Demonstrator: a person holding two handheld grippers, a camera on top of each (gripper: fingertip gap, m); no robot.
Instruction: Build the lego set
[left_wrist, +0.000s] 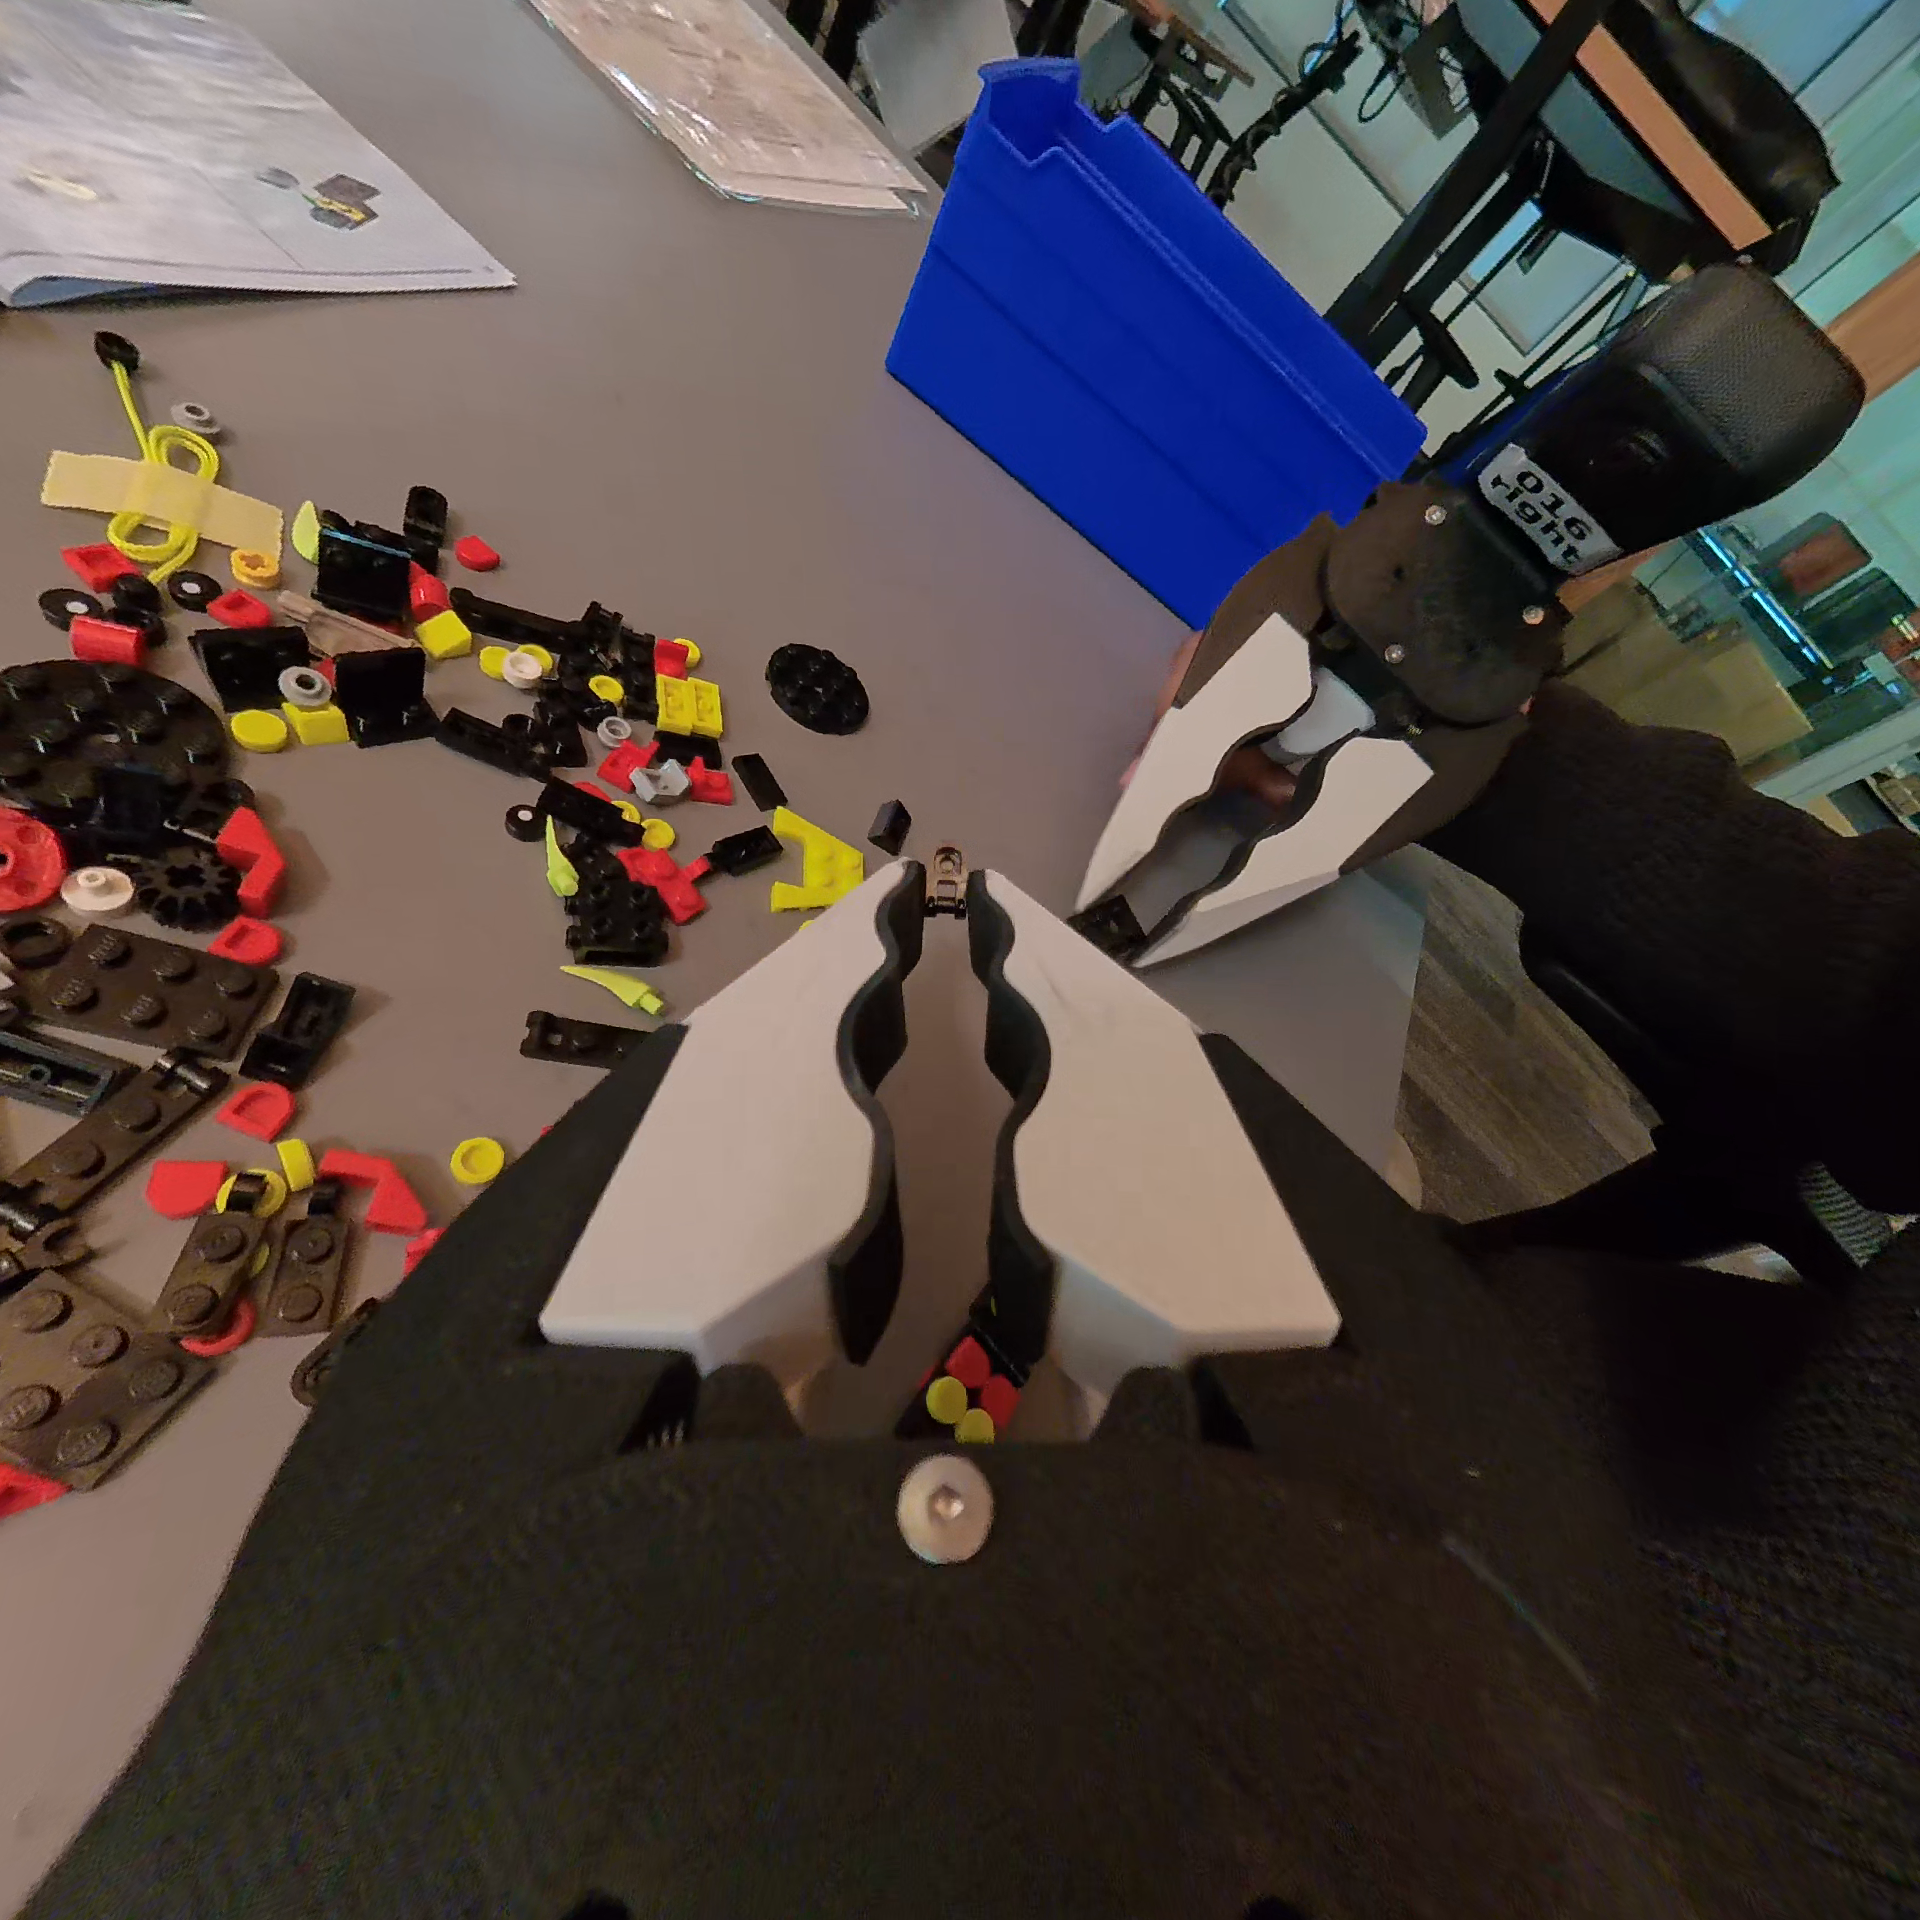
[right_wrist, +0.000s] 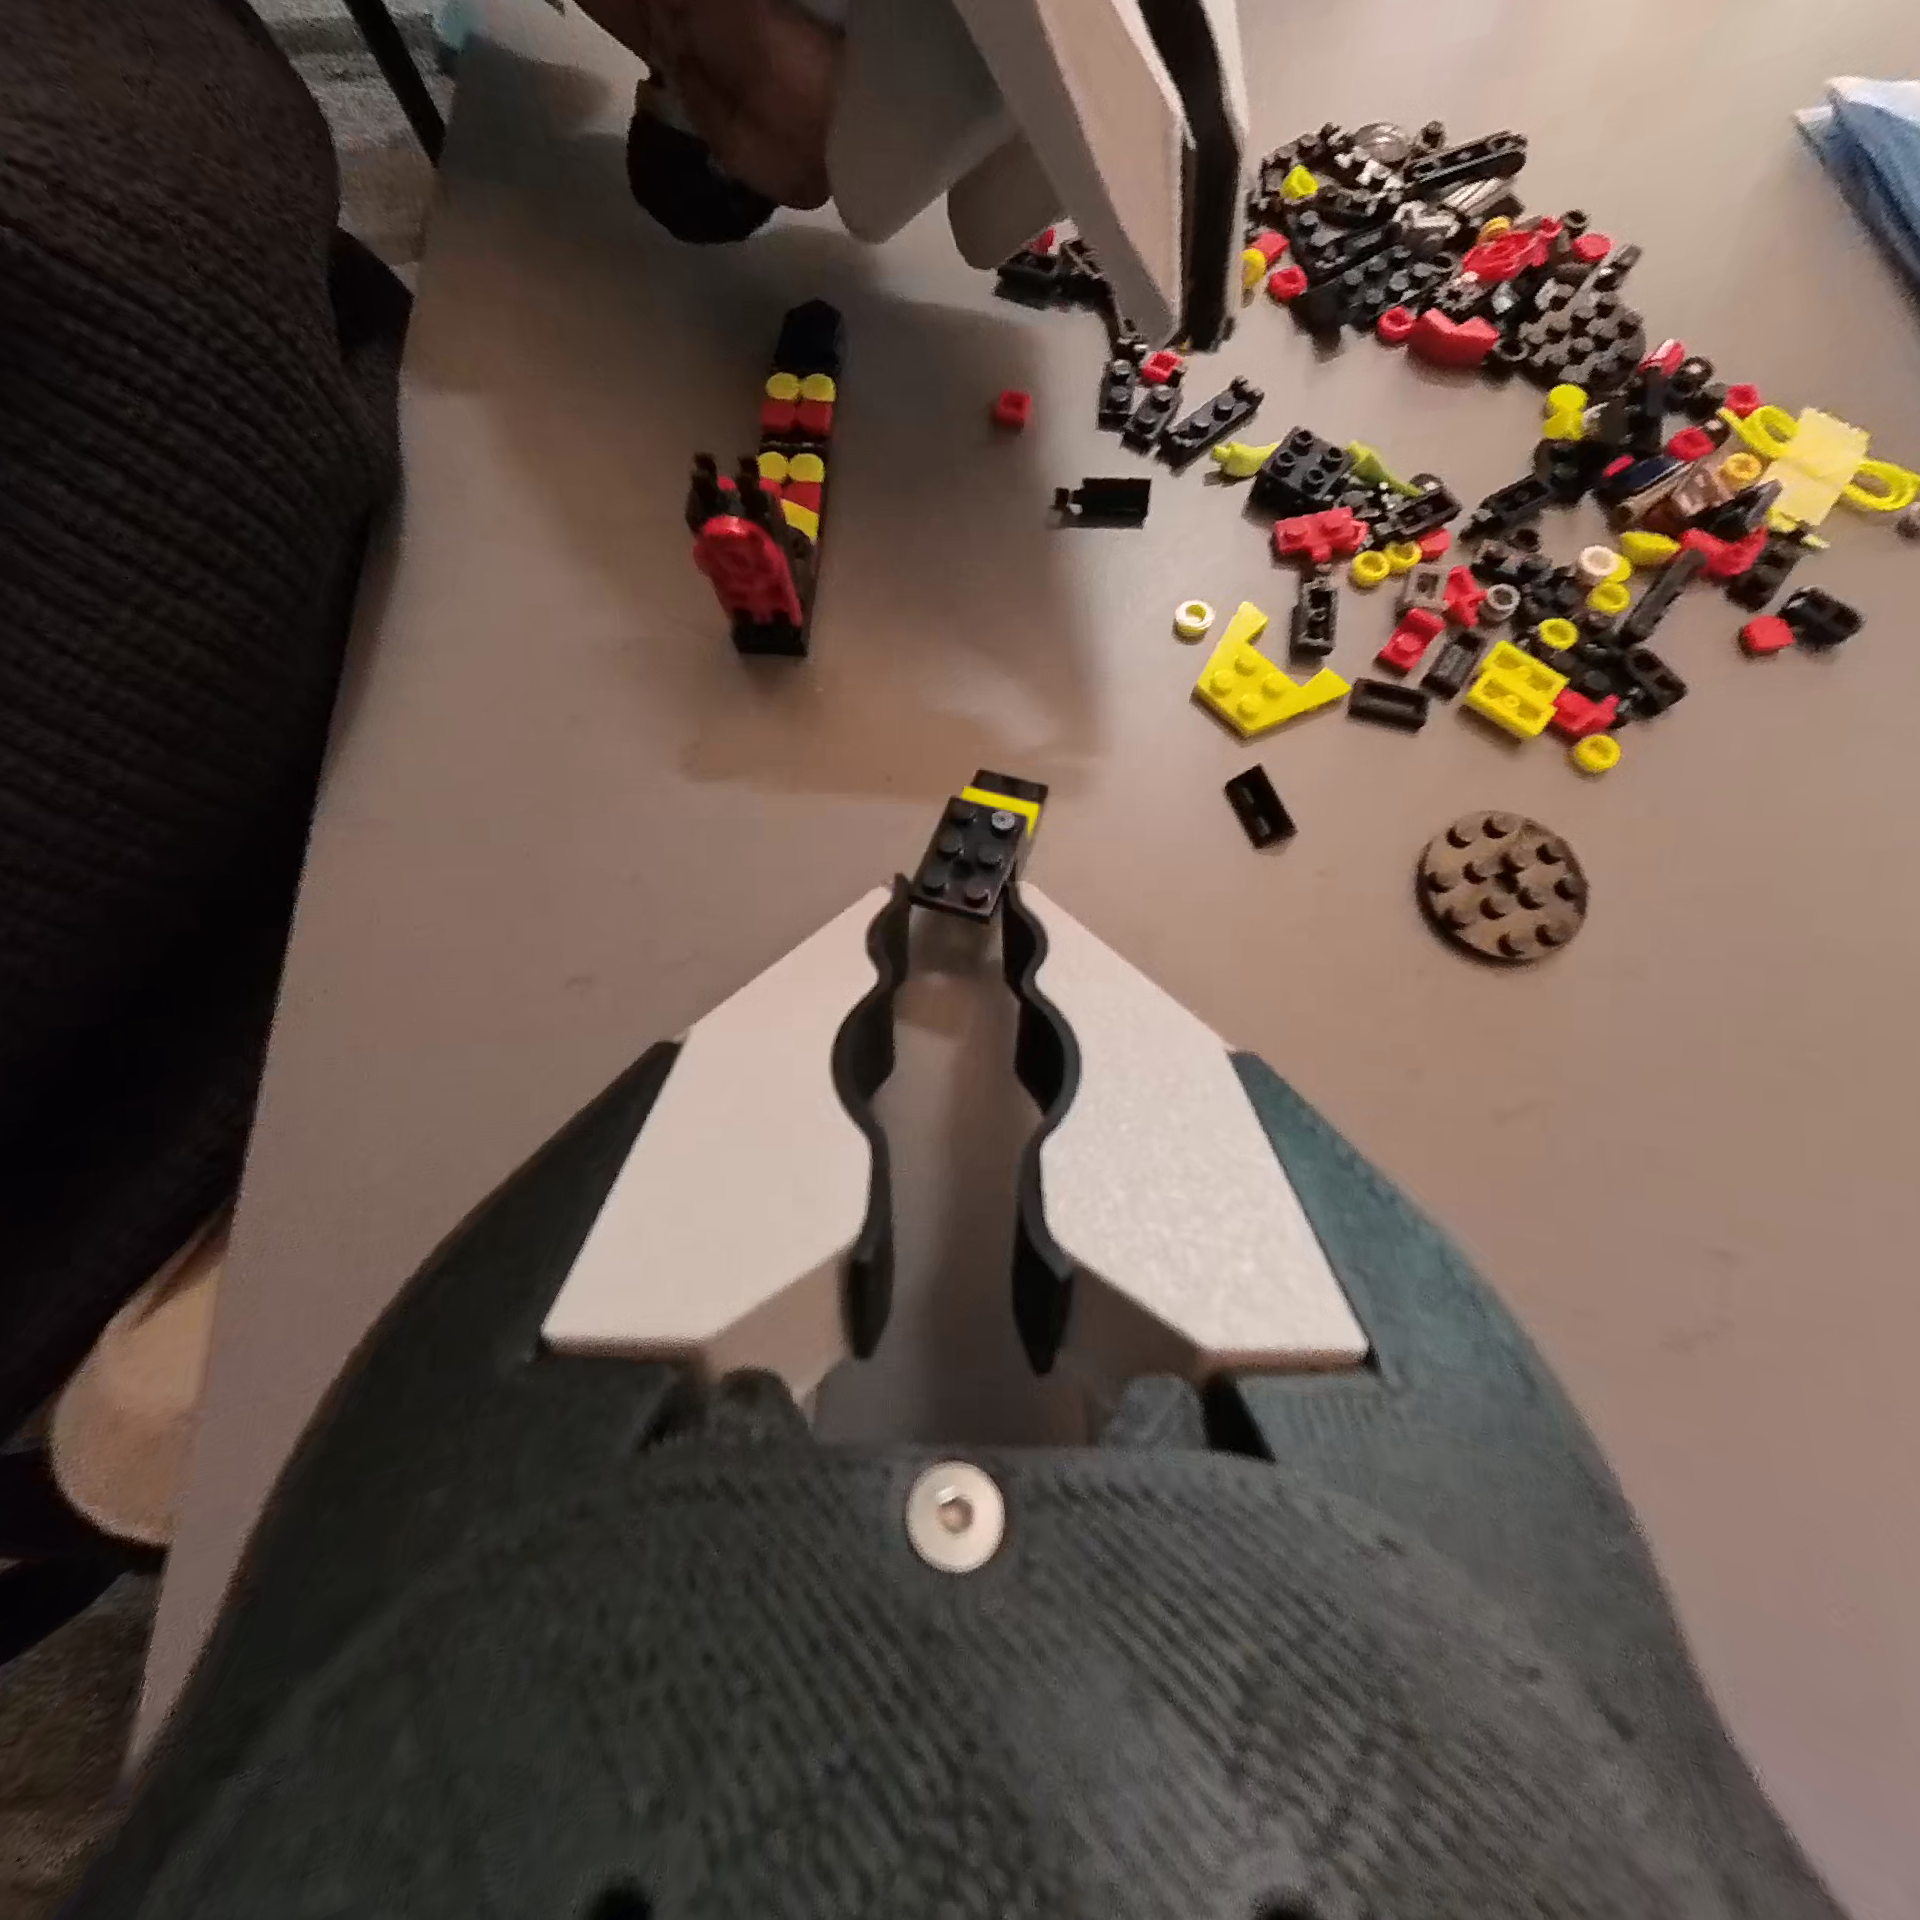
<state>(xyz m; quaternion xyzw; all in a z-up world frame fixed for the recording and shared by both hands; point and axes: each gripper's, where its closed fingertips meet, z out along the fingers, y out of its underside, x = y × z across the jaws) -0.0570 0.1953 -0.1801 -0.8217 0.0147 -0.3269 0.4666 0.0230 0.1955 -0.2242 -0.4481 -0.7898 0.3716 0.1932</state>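
My left gripper (left_wrist: 945, 883) pinches a tiny black clip piece (left_wrist: 945, 878) at its tips, while my right gripper (right_wrist: 956, 899) clamps a small black-and-yellow stack (right_wrist: 982, 836) above the grey table (right_wrist: 582, 935) (loose bricks (right_wrist: 1507, 520) scattered nearby, a striped sub-assembly (right_wrist: 774, 499) standing apart).

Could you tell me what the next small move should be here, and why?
Probably bring the left gripper toward the right gripper and line up its small black clip piece over the black-and-yellow sub-assembly. Each gripper is shut on its part, the two are apart, and the sub-assembly's studs are bare.
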